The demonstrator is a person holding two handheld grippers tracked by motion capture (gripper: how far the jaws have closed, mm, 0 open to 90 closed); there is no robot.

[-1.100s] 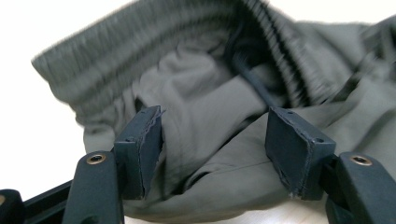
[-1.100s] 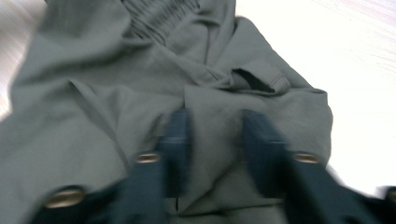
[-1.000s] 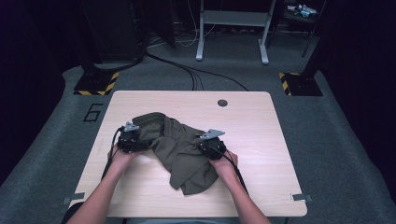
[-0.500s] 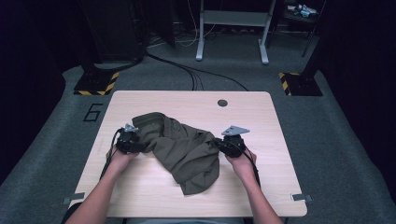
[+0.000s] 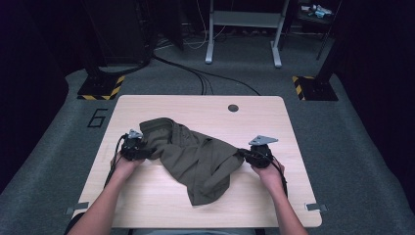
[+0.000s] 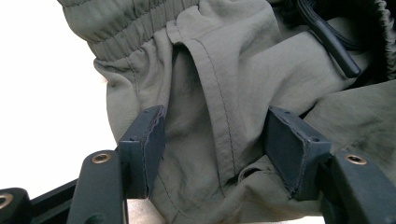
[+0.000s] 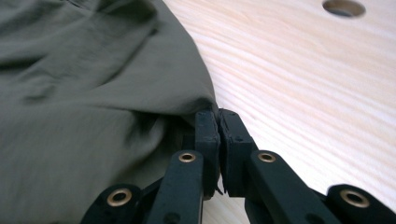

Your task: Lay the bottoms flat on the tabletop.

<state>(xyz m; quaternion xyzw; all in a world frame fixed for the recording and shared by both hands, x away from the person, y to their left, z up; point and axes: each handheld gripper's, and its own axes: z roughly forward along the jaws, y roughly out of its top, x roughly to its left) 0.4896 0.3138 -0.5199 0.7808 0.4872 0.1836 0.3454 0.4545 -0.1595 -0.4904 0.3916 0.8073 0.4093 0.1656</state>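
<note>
Across the wooden desk (image 5: 147, 196), the right tool (image 5: 243, 153), clamped on the edge of the olive garment (image 5: 195, 156), has pulled it outward since a second ago; the left tool (image 5: 142, 152) straddles the waistband, jaws apart. Grey carpet and cables lie beyond.

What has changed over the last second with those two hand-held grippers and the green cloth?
The right gripper, shut on the olive garment, slid toward the table's right edge, pulling the cloth wider. The left gripper stayed put at the waistband, its jaws apart around the fabric.
</note>
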